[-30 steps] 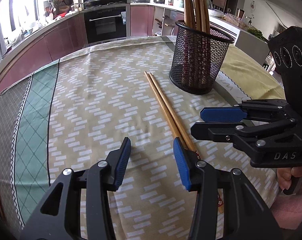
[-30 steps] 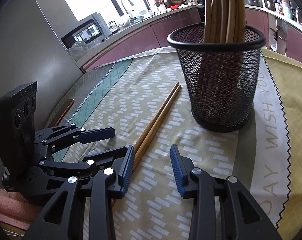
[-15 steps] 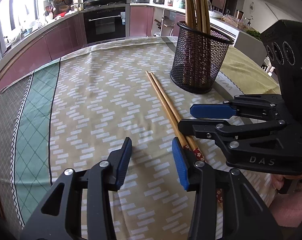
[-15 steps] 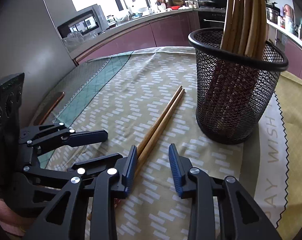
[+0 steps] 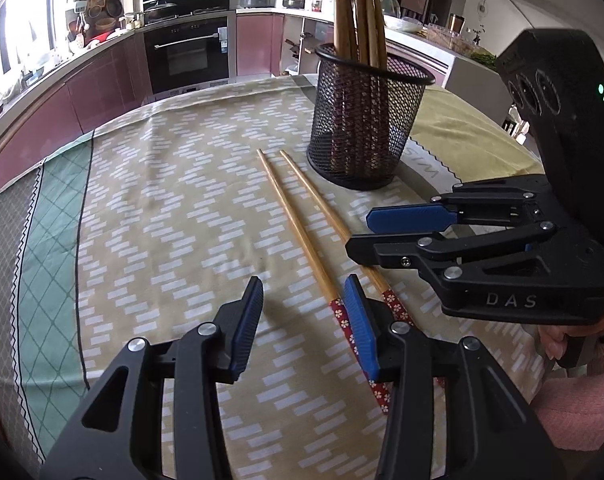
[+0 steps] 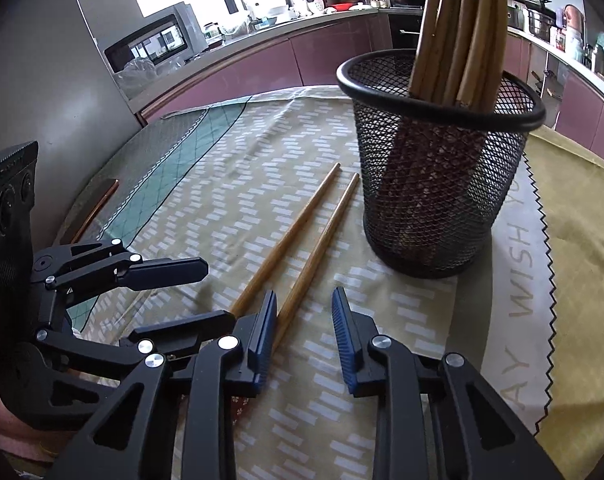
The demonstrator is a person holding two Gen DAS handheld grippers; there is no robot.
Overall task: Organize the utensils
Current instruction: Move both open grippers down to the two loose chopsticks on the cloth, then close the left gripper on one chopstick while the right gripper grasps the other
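Two wooden chopsticks (image 5: 302,232) (image 6: 302,232) with red flowered ends lie slightly apart on the tablecloth, tips toward a black mesh cup (image 5: 369,132) (image 6: 441,184) holding several more chopsticks (image 5: 357,20) (image 6: 461,40). My left gripper (image 5: 303,292) (image 6: 220,292) stands open low over their red ends; the left chopstick runs in under its right finger. My right gripper (image 6: 303,300) (image 5: 357,232) comes in from the right with its jaws closing. The right chopstick lies between them along the left pad, and neither pad presses it.
A patterned tablecloth (image 5: 162,208) covers the round table. A hand in a pink sleeve (image 5: 569,400) holds the right gripper at the near right edge. Kitchen counters, an oven (image 5: 190,52) and a microwave (image 6: 150,44) stand beyond the table.
The two chopsticks, side by side and touching before, now lie spread apart. The right gripper's jaws have narrowed and it has edged in over the right chopstick.
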